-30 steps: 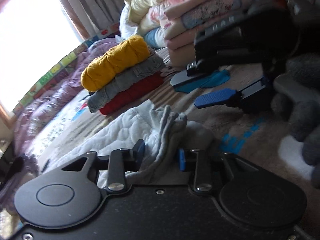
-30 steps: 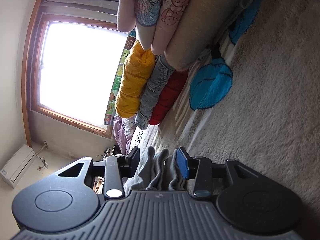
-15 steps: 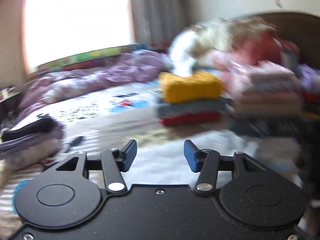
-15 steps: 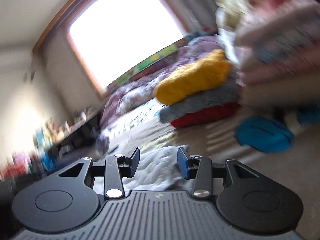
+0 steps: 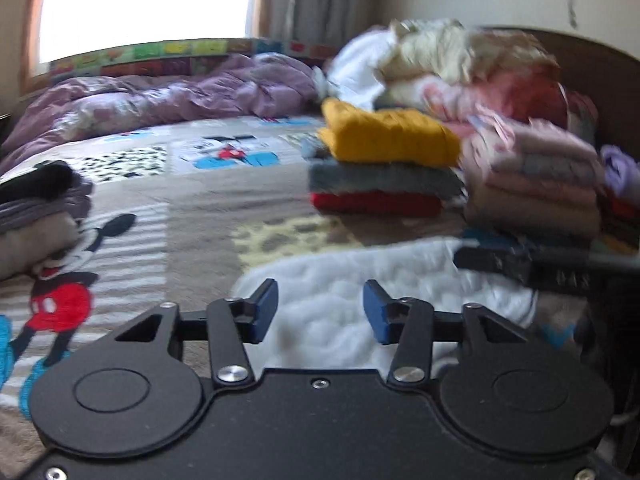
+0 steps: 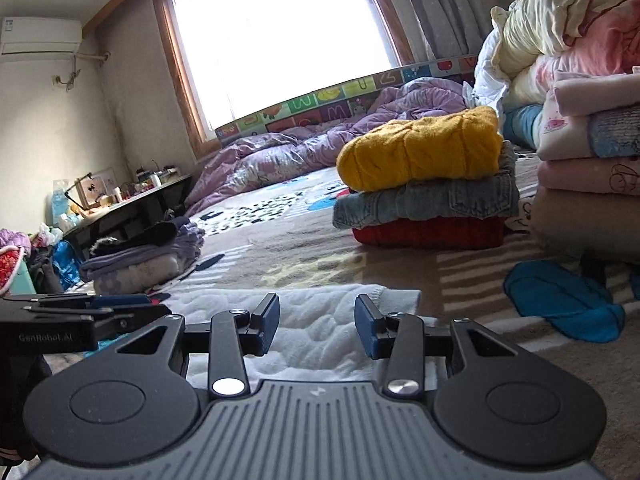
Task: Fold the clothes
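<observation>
A white quilted garment lies flat on the patterned bed blanket, just ahead of both grippers; it also shows in the right wrist view. My left gripper is open and empty, low over the garment's near edge. My right gripper is open and empty, over the same garment. The right gripper shows at the right of the left wrist view, and the left gripper shows at the left of the right wrist view.
A folded stack of yellow sweater, denim and red knit stands beyond the garment. A taller pink and beige folded stack stands at the right. A small pile of dark and lilac clothes lies at the left. A purple duvet lies by the window.
One second ago both grippers were shut on bunched grey-white cloth. They have let go, swung level, and the garment now lies flat on the blanket.
</observation>
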`<action>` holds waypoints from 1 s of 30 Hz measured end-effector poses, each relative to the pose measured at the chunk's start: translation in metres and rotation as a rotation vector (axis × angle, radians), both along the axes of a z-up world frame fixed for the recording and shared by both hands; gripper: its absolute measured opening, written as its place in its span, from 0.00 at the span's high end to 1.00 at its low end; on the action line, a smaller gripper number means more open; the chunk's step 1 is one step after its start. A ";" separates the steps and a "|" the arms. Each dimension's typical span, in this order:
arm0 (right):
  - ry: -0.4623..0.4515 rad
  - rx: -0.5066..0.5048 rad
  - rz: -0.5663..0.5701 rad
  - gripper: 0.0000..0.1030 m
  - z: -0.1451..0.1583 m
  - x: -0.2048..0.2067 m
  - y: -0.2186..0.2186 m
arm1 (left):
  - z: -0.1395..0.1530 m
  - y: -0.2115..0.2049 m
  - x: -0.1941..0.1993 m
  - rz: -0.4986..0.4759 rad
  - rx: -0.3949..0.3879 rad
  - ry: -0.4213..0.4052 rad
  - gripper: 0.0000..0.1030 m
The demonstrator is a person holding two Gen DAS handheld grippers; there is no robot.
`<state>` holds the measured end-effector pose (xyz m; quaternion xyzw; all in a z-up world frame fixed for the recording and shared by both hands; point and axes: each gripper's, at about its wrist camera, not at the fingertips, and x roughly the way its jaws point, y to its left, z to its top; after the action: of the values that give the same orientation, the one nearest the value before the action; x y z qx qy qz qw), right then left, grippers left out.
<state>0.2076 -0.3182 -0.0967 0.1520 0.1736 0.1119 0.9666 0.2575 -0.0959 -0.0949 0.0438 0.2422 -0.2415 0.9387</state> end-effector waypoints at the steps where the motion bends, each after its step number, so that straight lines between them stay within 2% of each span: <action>1: 0.014 0.003 -0.010 0.58 -0.002 0.001 -0.002 | -0.006 -0.002 0.002 -0.001 0.020 0.014 0.57; 2: 0.034 0.007 -0.021 0.58 -0.005 0.003 -0.004 | -0.013 -0.004 0.004 -0.001 0.040 0.030 0.57; 4: 0.092 0.015 -0.039 0.59 -0.013 0.010 -0.009 | -0.026 0.001 0.009 0.006 0.019 0.072 0.57; 8: 0.136 0.021 -0.046 0.62 -0.022 0.014 -0.011 | -0.031 -0.003 0.008 -0.005 0.058 0.058 0.57; 12: 0.166 0.011 -0.048 0.62 -0.026 0.017 -0.010 | -0.036 -0.003 0.008 -0.010 0.062 0.054 0.57; 18: 0.165 0.009 -0.063 0.63 -0.022 0.013 -0.011 | -0.035 -0.003 0.008 -0.013 0.060 0.054 0.57; 23: 0.133 0.016 -0.105 0.62 -0.015 -0.001 -0.014 | -0.027 -0.002 0.005 0.015 0.066 0.075 0.49; 24: 0.127 0.019 -0.116 0.59 -0.013 -0.004 -0.016 | -0.024 -0.001 0.004 0.017 0.065 0.087 0.48; 25: 0.126 0.031 -0.139 0.58 -0.013 -0.008 -0.020 | -0.020 0.000 0.003 0.019 0.063 0.101 0.43; 27: 0.121 0.096 -0.178 0.58 -0.013 -0.016 -0.032 | -0.009 0.010 0.003 0.039 0.007 0.143 0.19; 28: 0.116 0.137 -0.190 0.57 -0.014 -0.021 -0.038 | -0.004 0.020 -0.001 0.048 -0.047 0.145 0.00; 30: 0.109 0.222 -0.203 0.52 -0.015 -0.029 -0.049 | 0.007 0.040 -0.010 0.064 -0.160 0.140 0.00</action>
<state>0.1787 -0.3670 -0.1121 0.2804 0.1960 0.0239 0.9393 0.2479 -0.0557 -0.0880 -0.0559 0.2887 -0.2324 0.9271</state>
